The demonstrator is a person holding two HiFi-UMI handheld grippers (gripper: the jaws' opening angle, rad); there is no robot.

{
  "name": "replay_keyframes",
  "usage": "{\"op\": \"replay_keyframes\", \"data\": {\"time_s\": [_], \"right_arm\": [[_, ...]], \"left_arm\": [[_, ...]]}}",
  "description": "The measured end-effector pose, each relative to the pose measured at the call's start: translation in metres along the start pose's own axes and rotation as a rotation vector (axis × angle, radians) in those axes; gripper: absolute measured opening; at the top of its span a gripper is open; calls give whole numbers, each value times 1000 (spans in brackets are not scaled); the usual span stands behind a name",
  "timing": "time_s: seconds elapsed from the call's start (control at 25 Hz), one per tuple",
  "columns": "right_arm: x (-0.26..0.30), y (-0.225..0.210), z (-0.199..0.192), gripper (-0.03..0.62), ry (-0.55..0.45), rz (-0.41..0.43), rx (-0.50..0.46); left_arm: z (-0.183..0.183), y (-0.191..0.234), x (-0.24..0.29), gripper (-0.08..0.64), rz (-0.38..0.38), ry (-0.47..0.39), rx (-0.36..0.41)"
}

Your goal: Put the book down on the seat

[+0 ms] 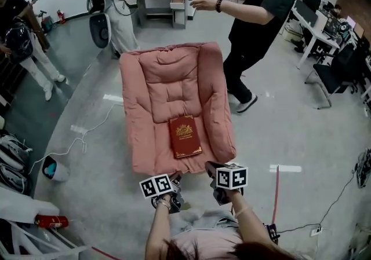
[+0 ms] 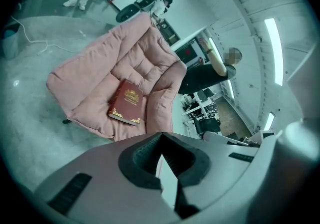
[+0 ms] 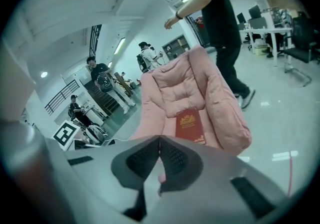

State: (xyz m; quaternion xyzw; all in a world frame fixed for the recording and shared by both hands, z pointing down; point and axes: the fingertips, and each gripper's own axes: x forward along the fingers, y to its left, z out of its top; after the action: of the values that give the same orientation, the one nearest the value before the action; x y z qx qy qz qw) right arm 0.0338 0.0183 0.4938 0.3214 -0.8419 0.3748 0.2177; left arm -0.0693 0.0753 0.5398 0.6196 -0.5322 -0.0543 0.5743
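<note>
Dark red hardcover book [image 1: 185,136], gold crest and gold corner trim, lies flat, cover up, at 6 o'clock end of pink padded floor chair [image 1: 168,79]. Left tongs [image 2: 161,154] and right tongs [image 3: 159,148] both closed, empty, clear of book.

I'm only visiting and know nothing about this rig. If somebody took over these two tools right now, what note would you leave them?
Left hand-held gripper: jaws shut, nothing between them.
Right hand-held gripper: jaws shut, also empty.
Book: lies flat, cover up, on the seat of the pink chair, near its front edge, clear of both grippers.
Done: the book is down on the seat.
Left: nothing more for this job, as far as I can see.
</note>
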Motion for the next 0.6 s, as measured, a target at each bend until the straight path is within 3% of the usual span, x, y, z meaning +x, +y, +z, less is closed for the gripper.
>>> {"op": "replay_keyframes", "data": {"time_s": [0.24,0.6], "right_arm": [[-17,4,7,17,-22,50,-24],[-61,6,11,17,-34,130,-84]], "left_arm": [[-1,-15,-10,-2,10,-82,7],[-37,-44,-26,-2,-6,-150,5]]}}
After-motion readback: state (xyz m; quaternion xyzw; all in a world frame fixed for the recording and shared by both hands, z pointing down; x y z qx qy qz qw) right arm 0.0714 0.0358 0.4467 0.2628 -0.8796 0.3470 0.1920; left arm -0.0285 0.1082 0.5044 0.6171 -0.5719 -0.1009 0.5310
